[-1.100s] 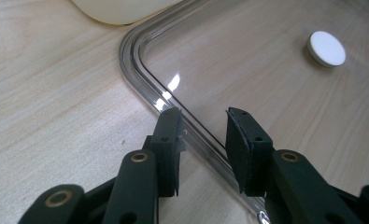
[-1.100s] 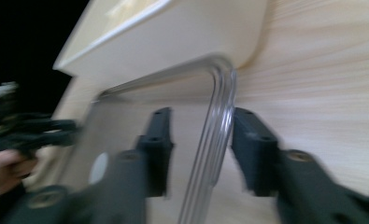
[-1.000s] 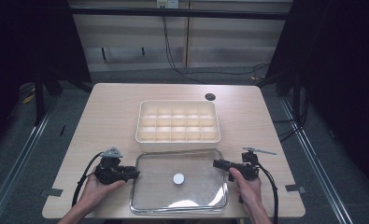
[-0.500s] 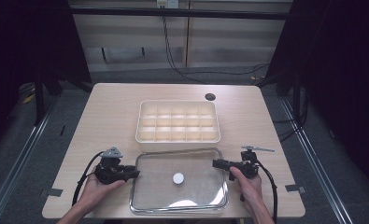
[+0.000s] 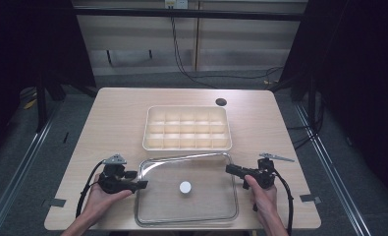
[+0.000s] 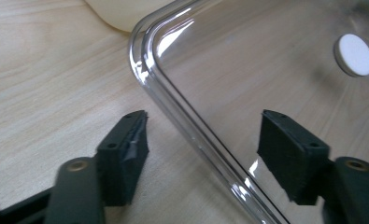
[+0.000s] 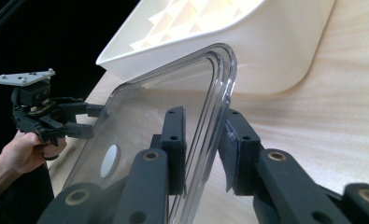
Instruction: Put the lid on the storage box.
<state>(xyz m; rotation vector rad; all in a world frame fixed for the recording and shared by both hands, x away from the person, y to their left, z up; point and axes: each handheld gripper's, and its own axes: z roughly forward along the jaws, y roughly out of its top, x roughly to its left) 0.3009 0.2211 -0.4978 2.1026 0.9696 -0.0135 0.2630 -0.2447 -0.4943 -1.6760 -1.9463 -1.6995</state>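
The clear lid (image 5: 186,187) lies flat on the counter (image 5: 118,123) between both tongs. The right tongs (image 7: 203,140) are clamped on its rim. The left tongs (image 6: 203,149) have just sprung wide open, straddling the opposite rim without touching.

Clear lid (image 5: 186,189), flat before compartment tray (image 5: 187,128)

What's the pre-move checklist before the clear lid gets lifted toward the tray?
1. right gripper shut on the clear lid rim: ok.
2. left gripper gripping the rim: not ok; jaws just opened, rim between them, untouched.
3. Lid's right edge lifted: ok, tilted up in the right gripper view.
4. compartment tray uncovered, behind the lid: ok.
5. white knob centred on the lid: ok.
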